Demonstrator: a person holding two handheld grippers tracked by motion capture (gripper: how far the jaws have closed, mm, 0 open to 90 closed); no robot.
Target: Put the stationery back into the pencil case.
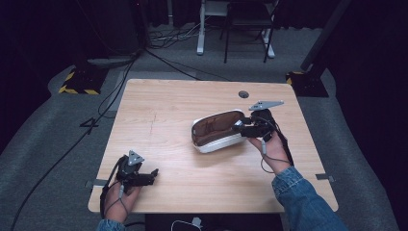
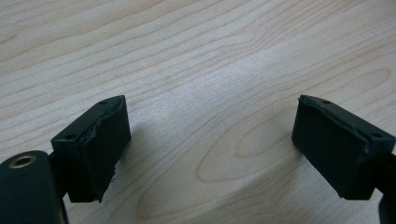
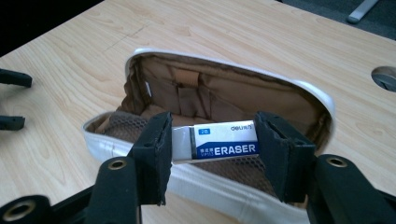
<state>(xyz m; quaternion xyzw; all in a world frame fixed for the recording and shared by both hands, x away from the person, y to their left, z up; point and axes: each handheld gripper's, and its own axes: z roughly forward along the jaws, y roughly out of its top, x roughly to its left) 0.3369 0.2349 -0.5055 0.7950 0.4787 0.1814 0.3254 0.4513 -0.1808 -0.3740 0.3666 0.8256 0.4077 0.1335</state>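
A white pencil case [image 1: 215,131] with a brown lining lies open on the wooden table [image 1: 173,101], right of centre. My right gripper [image 1: 239,127] is at its right end, shut on a white and blue eraser [image 3: 215,141] held lengthwise between the jaws, over the case's open mouth [image 3: 224,98]. The eraser label reads "ERASER". My left gripper [image 1: 153,174] rests near the table's front left edge, open, with bare wood between its fingertips [image 2: 93,144]. In the right gripper view the left gripper's black fingertips [image 3: 14,78] show far off at the left edge.
A round cable hole [image 1: 243,94] sits in the table near its far right edge. Cables [image 1: 120,82] trail across the grey floor at left. A chair and desk legs [image 1: 235,33] stand beyond the table.
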